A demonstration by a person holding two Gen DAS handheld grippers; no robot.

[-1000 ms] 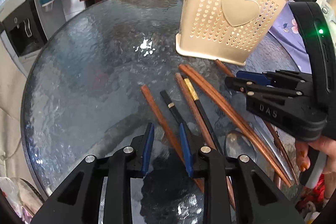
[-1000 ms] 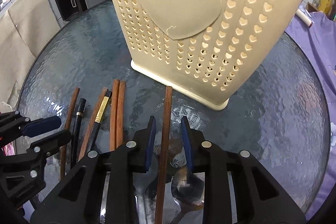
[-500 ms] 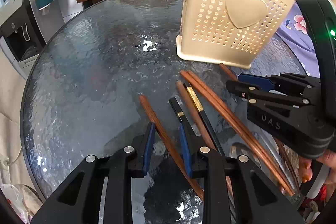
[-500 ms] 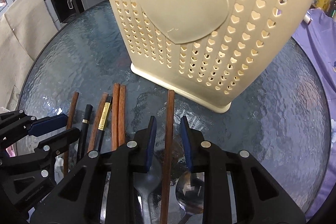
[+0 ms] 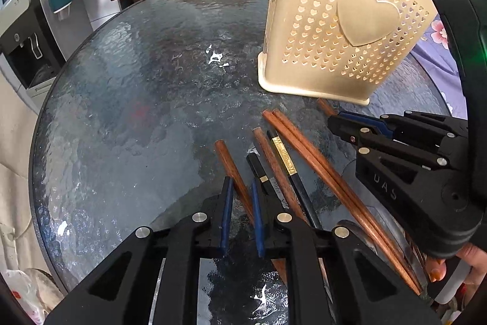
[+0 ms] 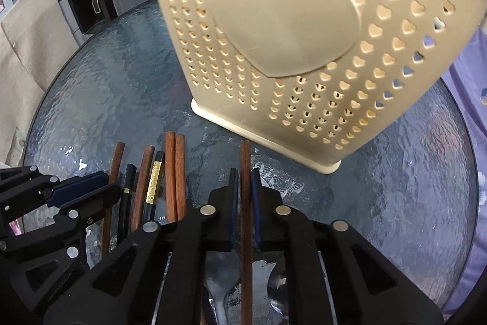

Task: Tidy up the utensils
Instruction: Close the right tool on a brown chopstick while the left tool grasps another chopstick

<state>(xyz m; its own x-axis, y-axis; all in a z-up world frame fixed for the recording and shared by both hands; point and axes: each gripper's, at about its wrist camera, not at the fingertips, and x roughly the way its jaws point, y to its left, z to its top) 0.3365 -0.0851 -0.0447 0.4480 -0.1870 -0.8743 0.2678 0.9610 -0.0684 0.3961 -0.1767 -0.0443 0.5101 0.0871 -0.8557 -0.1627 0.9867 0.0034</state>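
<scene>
Left wrist view: the left gripper [image 5: 242, 191], black with blue pads, has just been closing and now pinches a round, reddish-brown wooden chopstick [image 5: 232, 169] lying on the table [image 5: 121, 111] — a round top of dark, rippled glass. To its right lie more chopsticks, fanned out: a black one with a gold band [image 5: 261, 172], a black one with a gold-leaf panel [image 5: 284, 157], and a pair of smooth brown ones [image 5: 319, 160] side by side. Beyond them stands the cream plastic utensil holder [image 5: 334, 29], pierced with small hearts around one large raised heart. The right gripper [image 5: 341, 124] reaches in from the right edge.

Right wrist view: the right gripper [image 6: 242, 181] has just been closing too — its pads are clamped on a single brown chopstick [image 6: 245, 154], which lies just in front of the holder's [image 6: 274, 35] base. Shiny metal spoons [image 6: 219, 279] lie under the gripper body. The left gripper [image 6: 100, 188] shows at the left.
</scene>
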